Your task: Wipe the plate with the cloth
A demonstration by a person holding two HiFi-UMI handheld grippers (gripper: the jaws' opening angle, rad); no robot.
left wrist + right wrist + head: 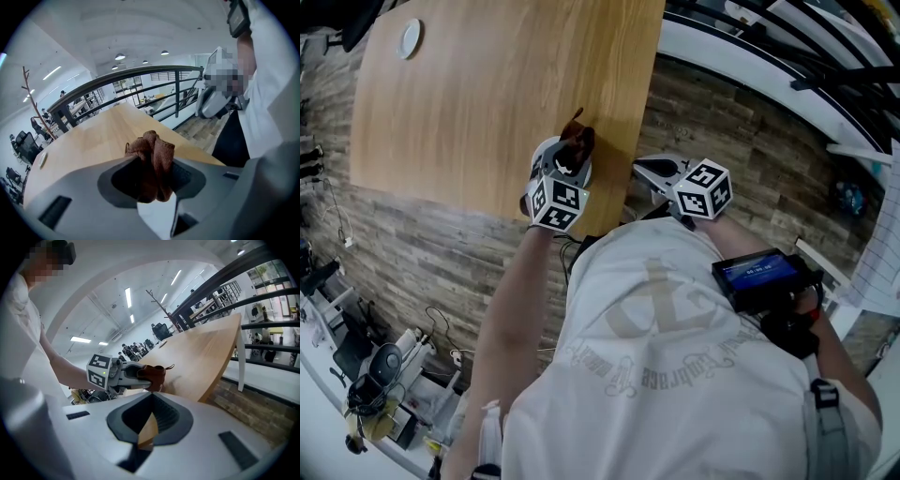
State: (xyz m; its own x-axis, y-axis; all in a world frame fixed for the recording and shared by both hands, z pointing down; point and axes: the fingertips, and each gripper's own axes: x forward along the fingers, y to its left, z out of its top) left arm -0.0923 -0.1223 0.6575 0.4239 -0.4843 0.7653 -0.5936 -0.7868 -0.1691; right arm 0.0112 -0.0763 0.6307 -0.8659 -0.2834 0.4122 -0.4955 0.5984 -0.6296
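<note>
A rust-brown cloth (577, 141) is bunched between the jaws of my left gripper (575, 152), which is shut on it just above the near right corner of the wooden table (487, 103). From the left gripper view the cloth (153, 161) sticks up out of the closed jaws. The small white plate (411, 37) lies far off at the table's opposite corner, seen again as a pale disc (43, 159). My right gripper (651, 170) hangs shut and empty just off the table's right edge, beside the left one. It looks at the cloth (153, 374) from the side.
The table's right edge (639, 112) drops to a plank-pattern floor (741, 159). A black metal railing (154, 75) runs past the table's far side. A dark device with a blue screen (757, 274) sits at the person's right side. Office clutter (375, 384) stands lower left.
</note>
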